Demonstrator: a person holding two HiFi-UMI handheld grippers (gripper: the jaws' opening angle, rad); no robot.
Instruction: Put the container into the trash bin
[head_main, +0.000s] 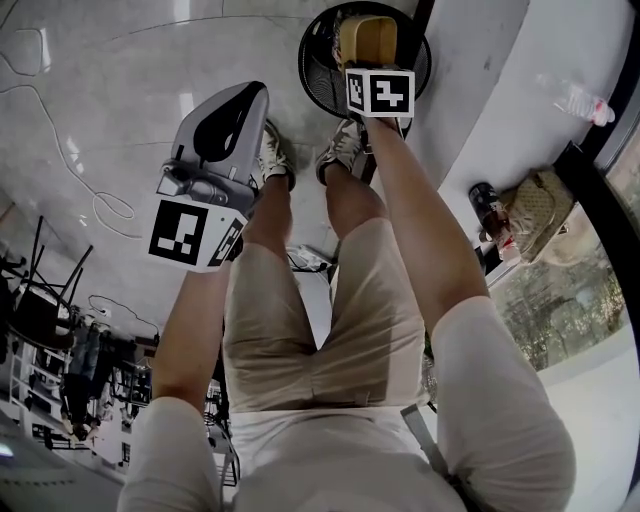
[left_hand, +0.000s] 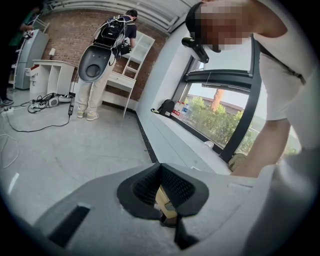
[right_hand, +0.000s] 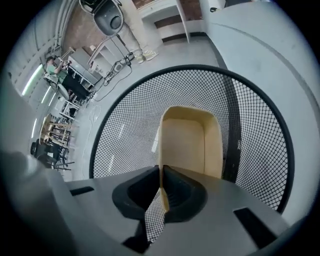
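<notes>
A beige open-topped container (head_main: 368, 38) hangs mouth-up inside the rim of a round black mesh trash bin (head_main: 318, 75) on the floor ahead of my shoes. My right gripper (head_main: 372, 62) points steeply down into the bin, shut on the container's near wall. In the right gripper view the pads (right_hand: 175, 192) pinch that thin wall, and the container (right_hand: 189, 142) sits against the bin's mesh (right_hand: 125, 135). My left gripper (head_main: 252, 98) hovers to the left of the bin, apart from it, shut and holding nothing. In the left gripper view its tips (left_hand: 160, 172) meet, and a beige sliver shows below them.
A white curved ledge (head_main: 500, 90) runs along the right, with a plastic bottle (head_main: 582, 102), a tan bag (head_main: 540, 215) and a dark bottle (head_main: 487, 203) on it. Cables (head_main: 90, 190) trail over the grey floor at left. Another person (left_hand: 105, 60) stands far off by white shelves.
</notes>
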